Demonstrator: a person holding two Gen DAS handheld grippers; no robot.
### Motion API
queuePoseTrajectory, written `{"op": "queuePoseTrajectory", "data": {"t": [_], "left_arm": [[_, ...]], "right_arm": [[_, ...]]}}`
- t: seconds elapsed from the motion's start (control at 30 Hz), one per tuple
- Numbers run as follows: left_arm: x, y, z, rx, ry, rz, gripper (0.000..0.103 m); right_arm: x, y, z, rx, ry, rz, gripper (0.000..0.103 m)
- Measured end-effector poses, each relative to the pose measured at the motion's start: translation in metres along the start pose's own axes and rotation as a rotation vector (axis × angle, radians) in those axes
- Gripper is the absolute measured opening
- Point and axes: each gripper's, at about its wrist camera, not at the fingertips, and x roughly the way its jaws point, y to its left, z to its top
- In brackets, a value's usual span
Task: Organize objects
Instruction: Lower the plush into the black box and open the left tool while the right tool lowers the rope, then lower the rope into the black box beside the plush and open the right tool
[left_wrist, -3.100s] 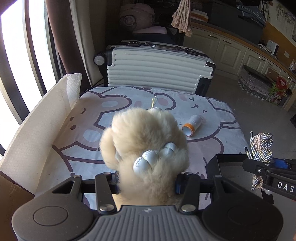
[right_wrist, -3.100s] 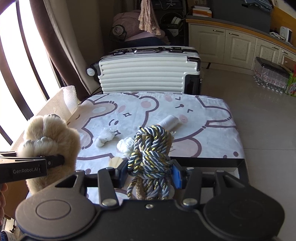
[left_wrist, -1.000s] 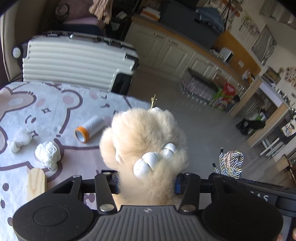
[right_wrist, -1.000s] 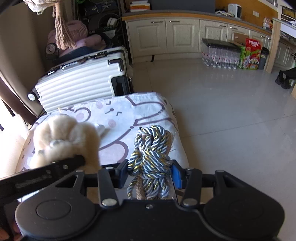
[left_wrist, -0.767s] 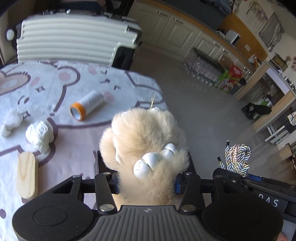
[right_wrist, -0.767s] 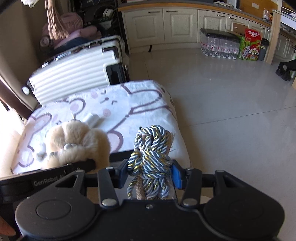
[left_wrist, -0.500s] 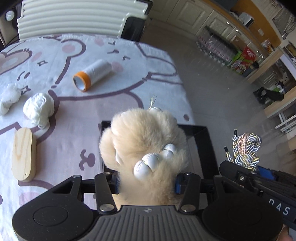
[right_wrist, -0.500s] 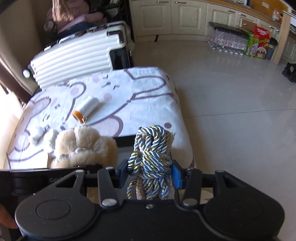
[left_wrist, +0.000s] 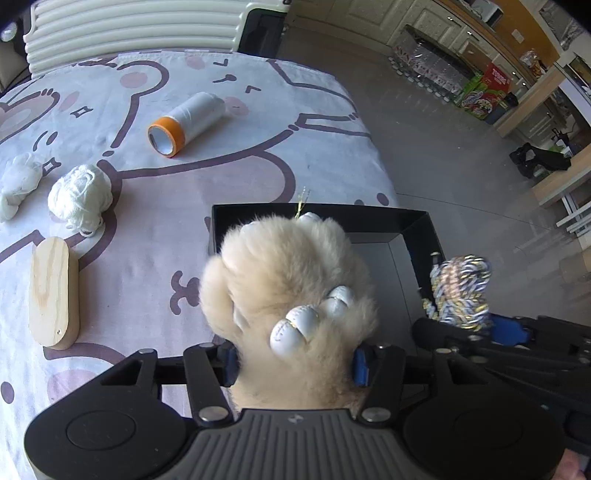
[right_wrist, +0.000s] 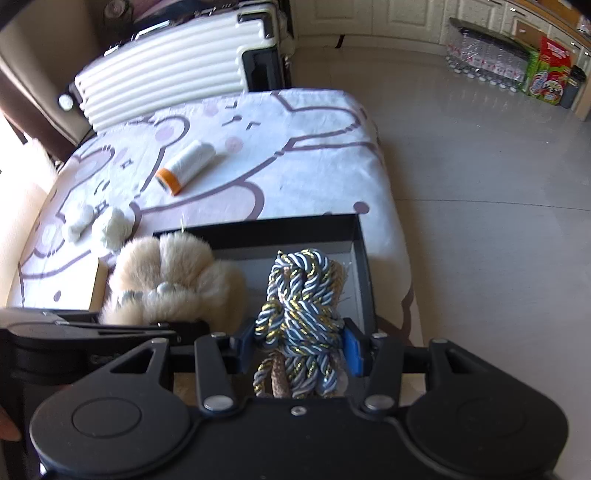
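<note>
- L gripper (left_wrist: 295, 363) clamped on plush paw (left_wrist: 288, 280), held over black box (left_wrist: 388, 218).
- R gripper (right_wrist: 300, 350) clamped on rope knot (right_wrist: 301, 310), also above box, beside paw.

both of my feeds are bright with hard daylight. the floor (right_wrist: 480, 192) throws pale glare across the right side of the right wrist view, and the white spool (left_wrist: 186, 122) looks close to washed out. light seems to come from the left: the left edge of the right wrist view is blown out to cream. fisheye bending is strong, so the suitcase (right_wrist: 177, 66) ribs curve and the corners go black. the rope bundle (left_wrist: 460, 291) is smeared and soft in the left wrist view, yet sharp in the right one. the box (right_wrist: 354, 240) interior sits in deep shadow.
</note>
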Motion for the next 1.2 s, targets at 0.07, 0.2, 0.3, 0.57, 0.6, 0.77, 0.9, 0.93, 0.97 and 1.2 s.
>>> {"op": "queuePoseTrajectory", "data": {"t": [0.07,0.2,0.3,0.57,0.6,0.77,0.9,0.93,0.97,1.2], "left_arm": [[-0.003,0.001,0.0,0.016,-0.004,-0.001,0.056],[-0.016,-0.002,0.003,0.046,-0.03,-0.01,0.064],[-0.028,-0.011,0.004,0.125,-0.079,0.07,0.083],[-0.03,0.002,0.007,0.118,-0.063,0.102,0.084],[-0.03,0.005,0.007,0.112,-0.059,0.104,0.084],[-0.028,0.016,0.008,0.083,-0.035,0.096,0.084],[-0.026,0.027,0.011,0.047,-0.024,0.095,0.084],[-0.025,0.029,0.012,0.039,-0.021,0.093,0.084],[-0.024,0.03,0.012,0.033,-0.017,0.092,0.084],[-0.021,0.035,0.013,0.036,0.0,0.094,0.084]], "right_arm": [[0.003,0.001,0.0,0.001,0.008,-0.006,0.049],[0.009,-0.005,0.002,0.055,0.02,0.006,0.049],[0.013,-0.004,0.003,0.059,0.03,-0.012,0.049],[0.029,0.004,0.002,0.039,0.088,-0.024,0.049],[0.033,0.005,0.002,0.034,0.103,-0.027,0.049],[0.054,0.011,-0.003,0.011,0.173,-0.071,0.049],[0.068,0.02,-0.005,-0.034,0.219,-0.068,0.049],[0.07,0.023,-0.005,-0.043,0.226,-0.058,0.049],[0.072,0.026,-0.005,-0.051,0.231,-0.047,0.049],[0.07,0.034,-0.004,-0.066,0.249,-0.007,0.062]]}}
